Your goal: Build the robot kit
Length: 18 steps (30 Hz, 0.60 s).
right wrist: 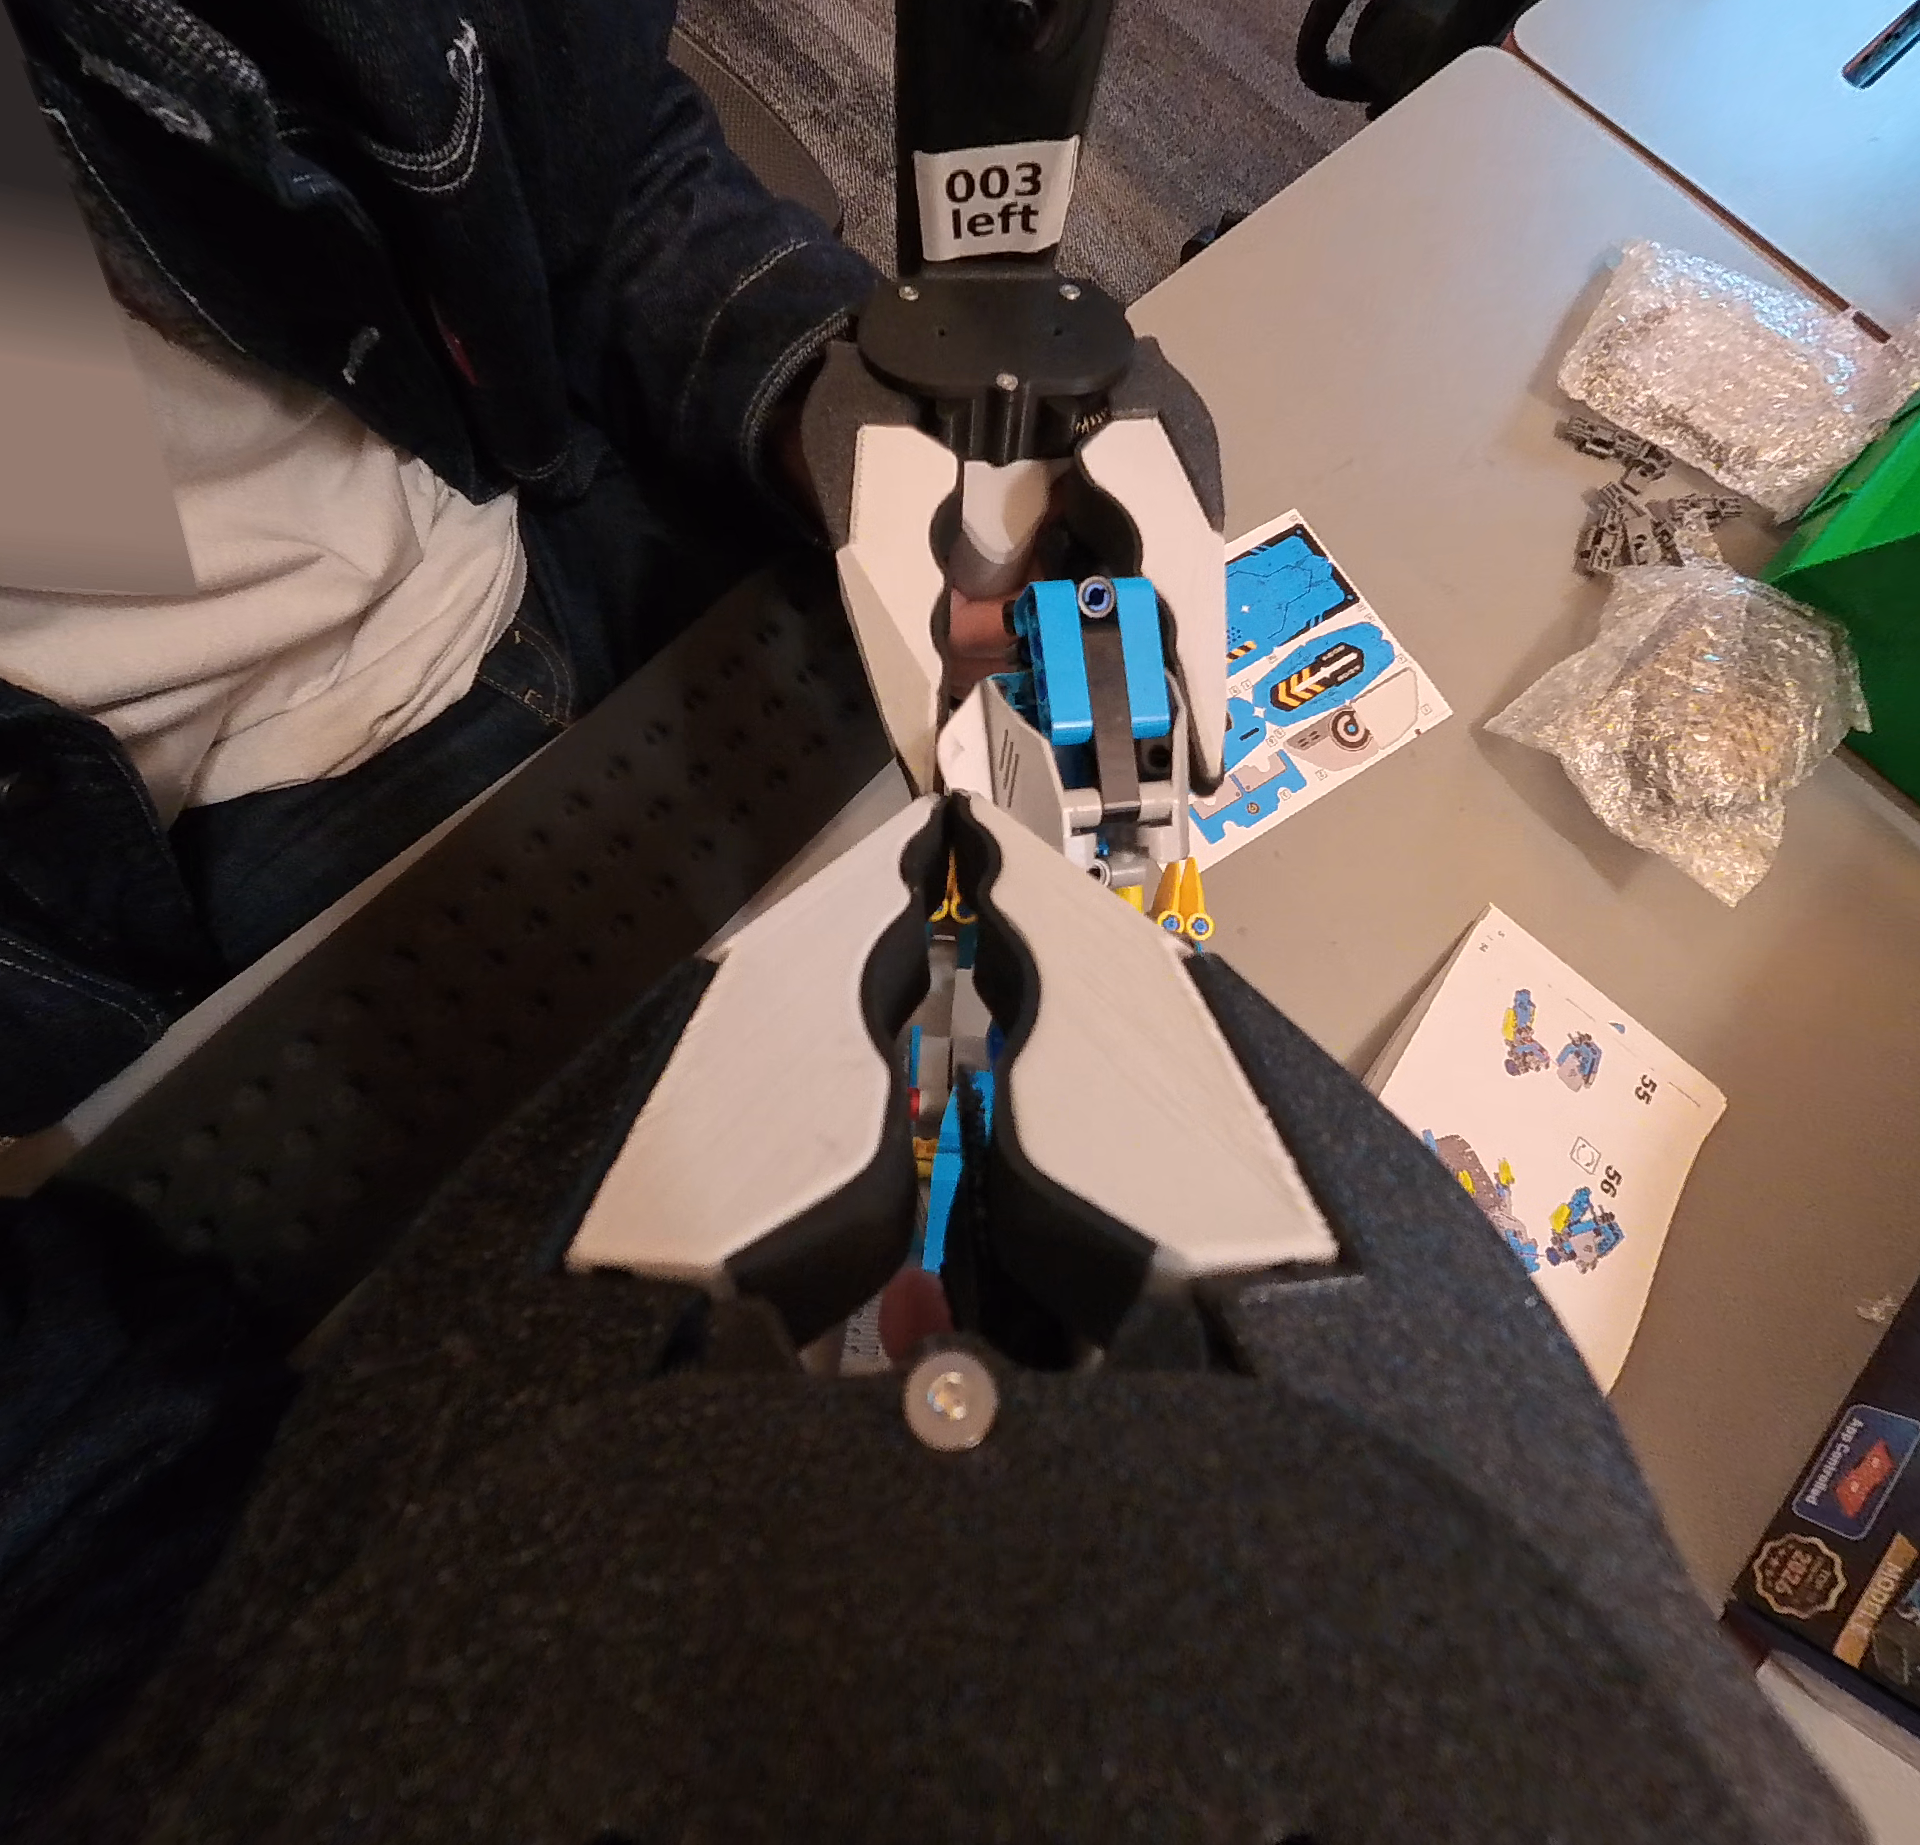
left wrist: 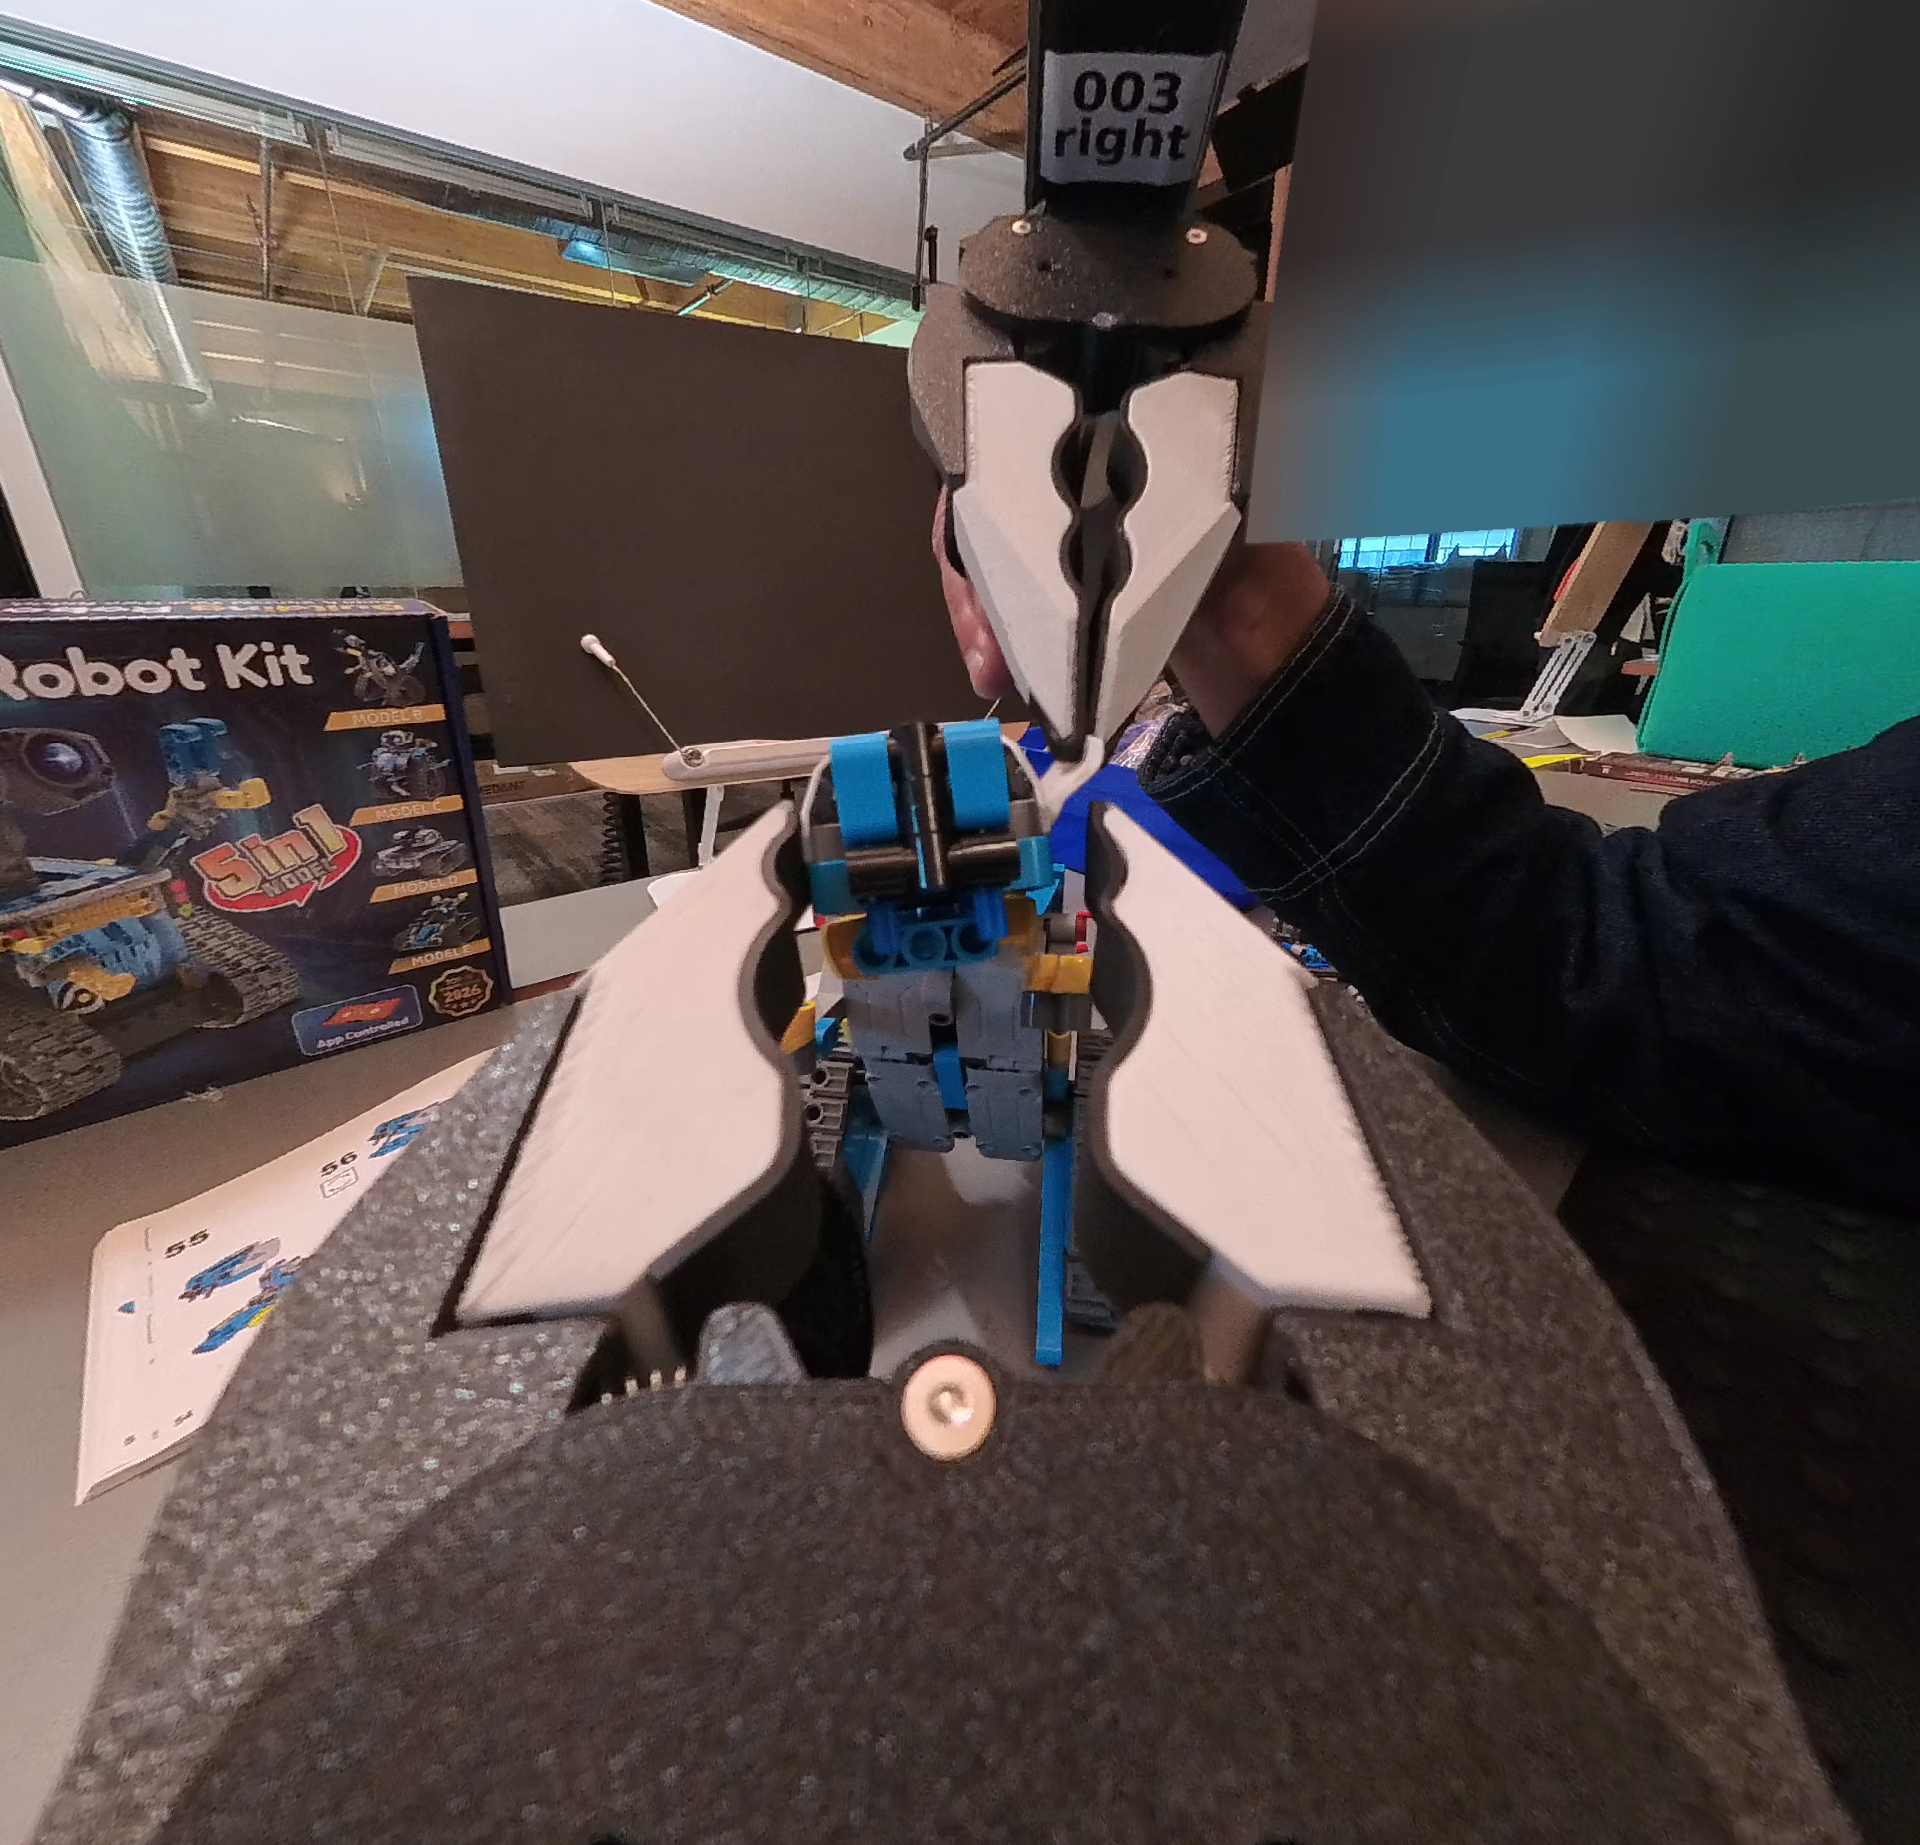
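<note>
Two tools at one blue-and-grey brick-built robot model (left wrist: 940,954) above grey table (right wrist: 1403,424): left tool (left wrist: 940,829) spread, clasping model's body; right tool (right wrist: 951,808) pinched narrow on white panel piece (left wrist: 1070,772) beside model's head. Tread links (right wrist: 1631,517) loose.

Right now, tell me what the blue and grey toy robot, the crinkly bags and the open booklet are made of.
Blue and grey toy robot model: hard moulded plastic by its look, with glossy studs and pin holes. Crinkly clear bags: thin plastic film, wrinkled and glinting, with small dark parts inside. Open white instruction booklet: printed paper, matte, lying flat.
</note>
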Tool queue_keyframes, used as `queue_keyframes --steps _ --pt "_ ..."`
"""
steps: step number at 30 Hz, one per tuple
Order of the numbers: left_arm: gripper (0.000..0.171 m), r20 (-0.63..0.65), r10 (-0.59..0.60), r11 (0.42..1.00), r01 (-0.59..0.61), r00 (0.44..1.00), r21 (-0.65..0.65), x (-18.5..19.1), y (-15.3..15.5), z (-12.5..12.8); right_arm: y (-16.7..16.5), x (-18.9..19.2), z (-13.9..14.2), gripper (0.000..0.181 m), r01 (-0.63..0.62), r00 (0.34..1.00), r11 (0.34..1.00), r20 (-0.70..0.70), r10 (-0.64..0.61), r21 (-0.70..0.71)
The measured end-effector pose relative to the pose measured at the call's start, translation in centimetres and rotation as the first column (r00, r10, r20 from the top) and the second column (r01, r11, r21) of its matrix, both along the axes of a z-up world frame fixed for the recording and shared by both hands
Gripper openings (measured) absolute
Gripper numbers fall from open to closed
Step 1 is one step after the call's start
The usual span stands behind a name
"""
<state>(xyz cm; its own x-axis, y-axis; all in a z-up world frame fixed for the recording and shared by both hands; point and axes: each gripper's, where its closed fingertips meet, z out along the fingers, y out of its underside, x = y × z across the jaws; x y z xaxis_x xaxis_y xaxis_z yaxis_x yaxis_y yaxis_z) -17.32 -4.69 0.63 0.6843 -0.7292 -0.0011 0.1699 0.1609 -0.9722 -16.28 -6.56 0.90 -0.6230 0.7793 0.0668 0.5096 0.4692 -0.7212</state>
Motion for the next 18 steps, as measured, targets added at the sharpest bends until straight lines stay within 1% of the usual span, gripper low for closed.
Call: queue_keyframes --steps 18 --pt "0.046 0.025 0.006 1.000 -0.006 1.000 0.005 -0.44 -0.05 0.34 0.67 -0.59 0.28 0.000 0.035 0.999 0.999 -0.026 -0.034 0.007"
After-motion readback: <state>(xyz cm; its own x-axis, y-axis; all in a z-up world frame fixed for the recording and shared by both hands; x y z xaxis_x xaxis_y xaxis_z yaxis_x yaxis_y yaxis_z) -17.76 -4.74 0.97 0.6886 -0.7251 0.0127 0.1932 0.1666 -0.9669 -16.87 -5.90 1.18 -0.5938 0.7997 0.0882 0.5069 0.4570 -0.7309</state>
